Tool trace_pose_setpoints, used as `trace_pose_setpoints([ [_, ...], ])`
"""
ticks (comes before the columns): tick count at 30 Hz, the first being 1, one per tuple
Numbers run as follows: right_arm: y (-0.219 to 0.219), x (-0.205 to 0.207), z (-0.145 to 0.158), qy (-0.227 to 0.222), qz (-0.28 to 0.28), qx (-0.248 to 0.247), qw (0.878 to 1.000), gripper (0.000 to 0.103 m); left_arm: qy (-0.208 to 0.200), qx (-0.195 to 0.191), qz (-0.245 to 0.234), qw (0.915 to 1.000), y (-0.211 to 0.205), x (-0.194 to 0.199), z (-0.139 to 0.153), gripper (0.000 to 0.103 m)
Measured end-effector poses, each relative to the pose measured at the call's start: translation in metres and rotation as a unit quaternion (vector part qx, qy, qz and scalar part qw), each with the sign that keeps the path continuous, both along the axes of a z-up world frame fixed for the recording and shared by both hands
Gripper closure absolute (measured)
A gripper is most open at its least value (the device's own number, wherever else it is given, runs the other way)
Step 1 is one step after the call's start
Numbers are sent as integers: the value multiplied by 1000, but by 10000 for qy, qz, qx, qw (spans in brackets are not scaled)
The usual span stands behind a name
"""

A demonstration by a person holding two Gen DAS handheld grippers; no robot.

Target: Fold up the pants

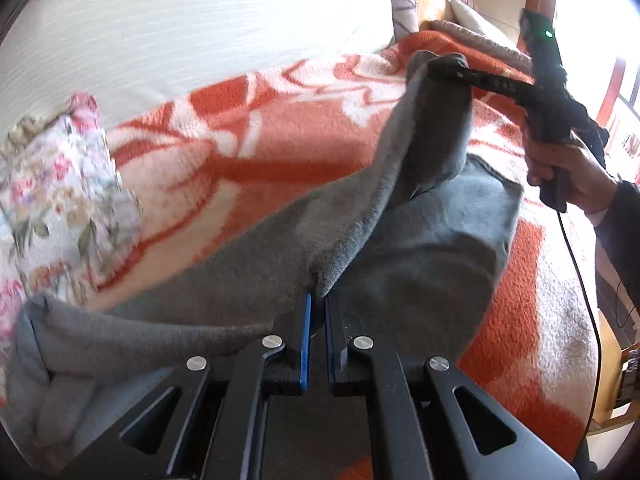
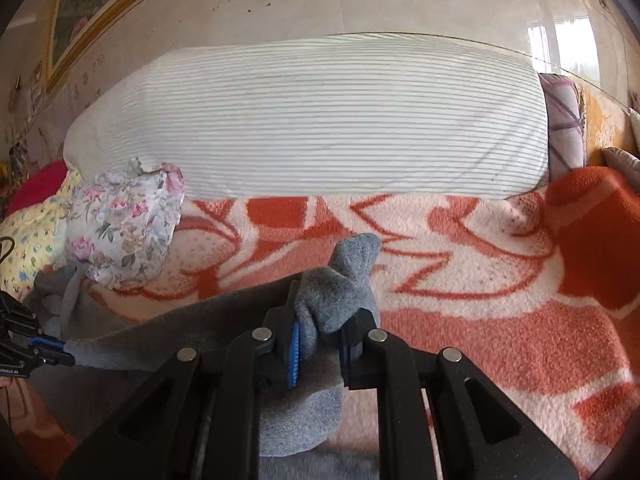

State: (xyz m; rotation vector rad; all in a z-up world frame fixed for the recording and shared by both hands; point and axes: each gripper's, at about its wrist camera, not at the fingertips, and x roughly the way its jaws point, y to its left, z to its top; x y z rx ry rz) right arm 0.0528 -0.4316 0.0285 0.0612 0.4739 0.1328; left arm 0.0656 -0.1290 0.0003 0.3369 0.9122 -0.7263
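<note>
Grey fleece pants (image 1: 432,248) lie on an orange and white blanket (image 1: 280,128). One edge is lifted and stretched between both grippers. In the left wrist view my left gripper (image 1: 318,300) is shut, its blue pads pinching a fold of the grey cloth. My right gripper (image 1: 448,66) is up at the far right, held by a hand (image 1: 568,168), with the pants end draped over its tip. In the right wrist view my right gripper (image 2: 320,320) is shut on a bunched wad of the pants (image 2: 336,280). My left gripper (image 2: 66,354) holds the taut edge at the far left.
A long white striped bolster (image 2: 320,128) lies along the back of the bed. A floral pillow (image 2: 120,232) sits at the left, touching the pants' far end. More cushions (image 1: 404,4) are at the back right. A black cable (image 1: 580,280) hangs by the bed's right edge.
</note>
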Motion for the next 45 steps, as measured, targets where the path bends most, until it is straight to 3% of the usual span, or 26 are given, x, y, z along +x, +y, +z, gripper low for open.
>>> trace_pose_setpoints([
  [6,-14,-73,-46,516,-140,288,9982,83,59,184,7,9998,5,-33,-24,99],
  [8,-14,-94,-56,708,-269,333,9966,76,-19,246,40,9997,5,-40,-27,99],
  [10,-18,-109,-68,1021,-476,495,9924,61,-39,323,93,9994,5,-46,-32,99],
  [11,-22,-116,-73,1106,-586,620,9902,60,-1,352,115,9993,6,-48,-35,99],
  [15,-41,-137,-82,1255,-768,1582,9764,54,-101,613,141,9980,5,-58,-48,99],
  [19,-59,-146,-78,887,-685,2813,9530,31,36,669,238,9975,6,-56,-55,98],
  [23,-70,-128,-82,975,-900,3333,9334,31,170,590,345,9975,9,-49,-54,98],
  [24,-70,-123,-83,1046,-1037,3234,9347,41,183,592,370,9974,9,-48,-54,98],
  [25,-70,-115,-85,1183,-1169,3108,9358,73,171,611,399,9972,9,-47,-54,98],
  [26,-71,-107,-89,1367,-1262,3053,9339,89,128,627,435,9970,9,-46,-52,99],
  [27,-72,-99,-91,1494,-1329,3046,9312,99,58,624,487,9968,10,-47,-49,99],
  [29,-69,-87,-82,1344,-1298,2911,9383,99,-139,532,616,9966,14,-46,-34,99],
  [33,-61,-89,-43,356,-892,2839,9540,99,-760,318,888,9926,29,-51,4,99],
  [35,-56,-93,-34,52,-776,2589,9628,99,-787,247,914,9924,34,-50,9,99],
  [40,-46,-96,-72,1003,-1217,1828,9704,99,-439,684,654,9945,20,-57,-34,99],
  [43,-46,-114,-89,1296,-1466,1659,9665,99,-223,829,478,9952,16,-66,-50,98],
  [45,-46,-121,-92,1514,-1558,1578,9633,97,-116,839,450,9954,20,-68,-53,91],
])
